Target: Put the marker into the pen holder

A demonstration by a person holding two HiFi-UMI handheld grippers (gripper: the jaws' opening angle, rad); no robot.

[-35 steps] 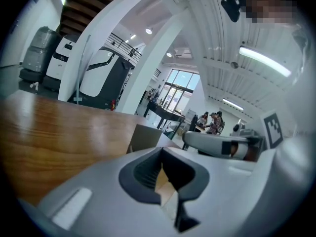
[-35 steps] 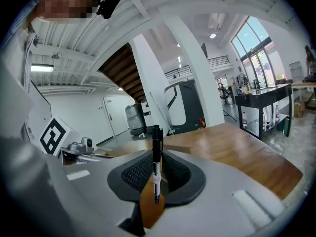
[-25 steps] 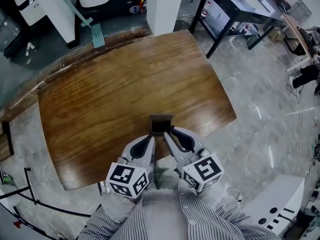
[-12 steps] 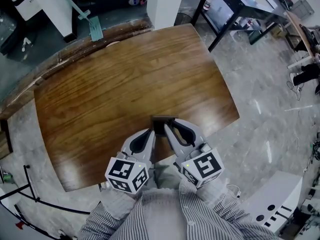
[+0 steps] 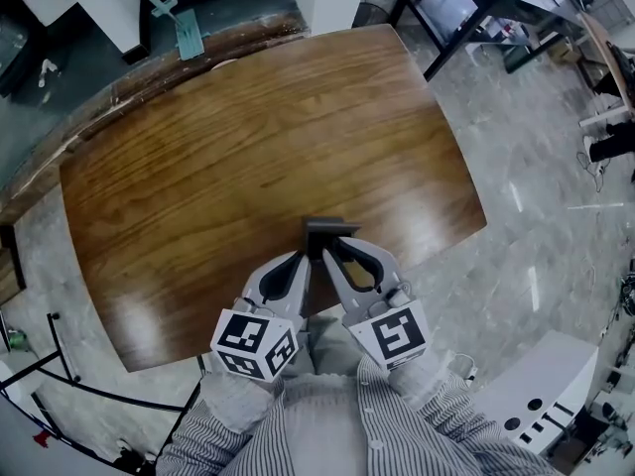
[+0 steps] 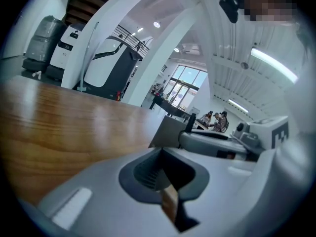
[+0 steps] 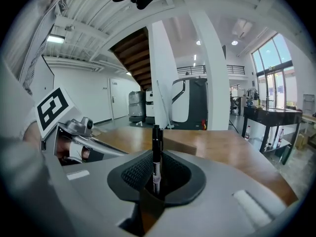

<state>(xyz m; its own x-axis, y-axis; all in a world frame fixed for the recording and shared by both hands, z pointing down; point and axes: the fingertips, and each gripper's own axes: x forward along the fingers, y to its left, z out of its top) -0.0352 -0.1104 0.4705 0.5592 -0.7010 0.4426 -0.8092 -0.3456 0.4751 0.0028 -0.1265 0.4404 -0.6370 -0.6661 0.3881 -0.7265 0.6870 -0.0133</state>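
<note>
The pen holder [image 5: 326,233], a small dark square box, stands on the wooden table [image 5: 228,157] near its front edge. Both grippers are just on its near side, their tips close together. My right gripper [image 5: 328,257] is shut on a black marker [image 7: 156,152], which stands upright between its pads with the cap end up. The pen holder [image 7: 181,146] lies right behind the marker in the right gripper view. My left gripper [image 5: 305,259] is shut with nothing in it. In the left gripper view the pen holder [image 6: 169,131] and the marker [image 6: 190,124] show ahead to the right.
The table's front edge runs just under the grippers, with marble floor [image 5: 536,216] to the right. A black metal table [image 5: 466,3] stands at the far right, a white unit [image 5: 556,390] at the lower right. A long-handled tool [image 5: 184,30] leans beyond the far edge.
The head camera has shifted, so the table sits slightly differently in the picture. Both grippers stay at the near side of the pen holder, the right one still with the marker.
</note>
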